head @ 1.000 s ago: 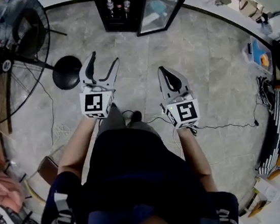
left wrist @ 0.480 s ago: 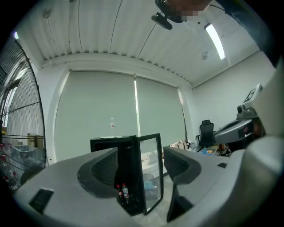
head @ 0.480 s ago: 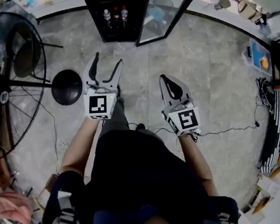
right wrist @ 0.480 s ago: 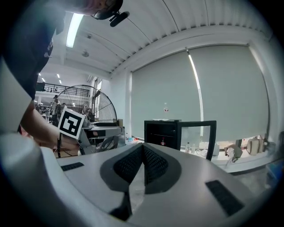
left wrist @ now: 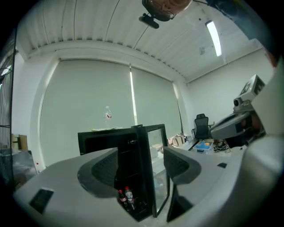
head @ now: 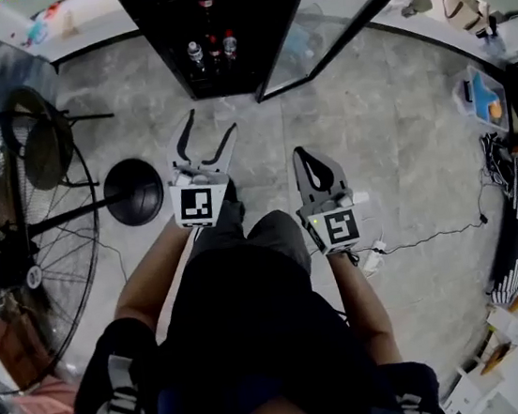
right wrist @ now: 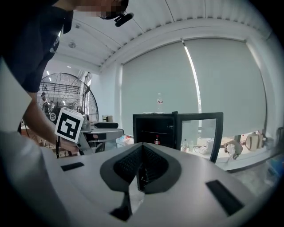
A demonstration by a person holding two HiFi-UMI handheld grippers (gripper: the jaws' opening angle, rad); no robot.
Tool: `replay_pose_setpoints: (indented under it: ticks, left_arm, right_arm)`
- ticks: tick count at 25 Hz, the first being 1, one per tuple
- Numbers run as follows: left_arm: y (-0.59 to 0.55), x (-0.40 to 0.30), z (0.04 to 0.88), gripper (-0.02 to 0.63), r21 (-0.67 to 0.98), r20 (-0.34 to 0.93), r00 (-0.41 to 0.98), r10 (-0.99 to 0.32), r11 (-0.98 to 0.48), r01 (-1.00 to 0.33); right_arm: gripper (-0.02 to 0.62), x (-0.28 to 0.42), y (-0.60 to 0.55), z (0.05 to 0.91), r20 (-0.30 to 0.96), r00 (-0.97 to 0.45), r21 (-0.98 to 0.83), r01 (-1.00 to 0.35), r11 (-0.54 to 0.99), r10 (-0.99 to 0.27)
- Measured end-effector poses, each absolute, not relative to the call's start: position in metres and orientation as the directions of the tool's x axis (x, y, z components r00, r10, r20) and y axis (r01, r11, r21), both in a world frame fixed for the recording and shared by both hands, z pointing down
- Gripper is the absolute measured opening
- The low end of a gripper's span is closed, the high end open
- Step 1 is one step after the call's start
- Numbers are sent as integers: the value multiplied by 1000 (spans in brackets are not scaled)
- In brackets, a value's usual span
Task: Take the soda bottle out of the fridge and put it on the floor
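Observation:
A black fridge [head: 206, 19] stands with its glass door [head: 329, 22] swung open to the right. On its bottom shelf are three bottles, among them a dark soda bottle [head: 212, 46] with a red label, which shows small in the left gripper view as well [left wrist: 120, 197]. The right gripper view shows another red-capped bottle [right wrist: 156, 140] on an upper shelf. My left gripper [head: 211, 122] is open and empty, pointing at the fridge from some way off. My right gripper [head: 300, 152] is shut on nothing, level with the left and further right.
A large standing fan [head: 21, 270] with a round black base [head: 134, 191] is at my left. A clear bottle [right wrist: 159, 103] stands on top of the fridge. A cable [head: 424, 238] crosses the grey tiled floor at the right, with boxes and clutter [head: 486, 100] along the right wall.
The person has stepped closer to the fridge, which is now nearer and larger. The fan has slid back on the left. Both grippers keep their states.

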State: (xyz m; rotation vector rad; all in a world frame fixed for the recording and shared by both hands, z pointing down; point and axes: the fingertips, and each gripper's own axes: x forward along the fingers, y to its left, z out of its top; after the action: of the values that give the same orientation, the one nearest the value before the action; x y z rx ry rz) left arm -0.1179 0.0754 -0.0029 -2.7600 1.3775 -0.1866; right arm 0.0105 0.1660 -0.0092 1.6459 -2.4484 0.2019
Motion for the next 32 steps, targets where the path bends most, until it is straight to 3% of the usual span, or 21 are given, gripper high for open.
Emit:
replay_pose_setpoints:
  ticks: [13, 32]
  left_arm:
    - [-17, -90, 98, 314, -75, 110, 507, -855, -515, -854]
    - [-169, -65, 361, 314, -114, 208, 408, -889, -436, -893]
  right_arm:
    - [18, 32, 84, 68, 227, -428, -24, -900, 435, -875]
    - [18, 51, 9, 243, 208, -457, -20, -886, 463, -865]
